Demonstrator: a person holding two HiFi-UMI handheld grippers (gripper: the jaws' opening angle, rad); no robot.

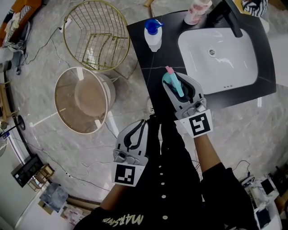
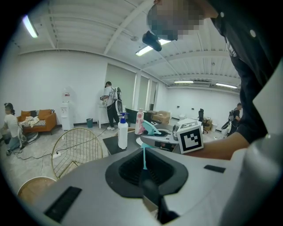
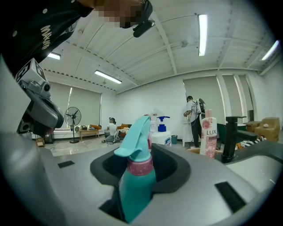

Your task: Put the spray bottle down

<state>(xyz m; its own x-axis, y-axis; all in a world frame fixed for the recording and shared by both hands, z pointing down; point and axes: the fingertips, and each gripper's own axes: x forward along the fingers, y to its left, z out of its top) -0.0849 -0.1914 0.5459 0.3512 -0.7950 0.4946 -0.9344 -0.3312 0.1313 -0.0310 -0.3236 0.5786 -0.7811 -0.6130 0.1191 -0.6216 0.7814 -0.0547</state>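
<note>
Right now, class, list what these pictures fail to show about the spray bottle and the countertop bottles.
- Spray bottle base: head view, covered by the right hand-held gripper; right gripper view, hidden below the jaws.
- Pink bottle top: head view, cut off by the upper edge.
- White pump bottle label: too small in every view.

bare black counter (image 1: 148, 76) beside sink (image 1: 234, 63), pump bottle (image 1: 153, 37) behind

Right claw (image 1: 177, 83) is reached out farther from the body, about level, jaws clamped on the spray bottle (image 3: 135, 176). Left claw (image 1: 145, 124) sits nearer in, tipped downward, jaws pretty much together, nothing in them.
</note>
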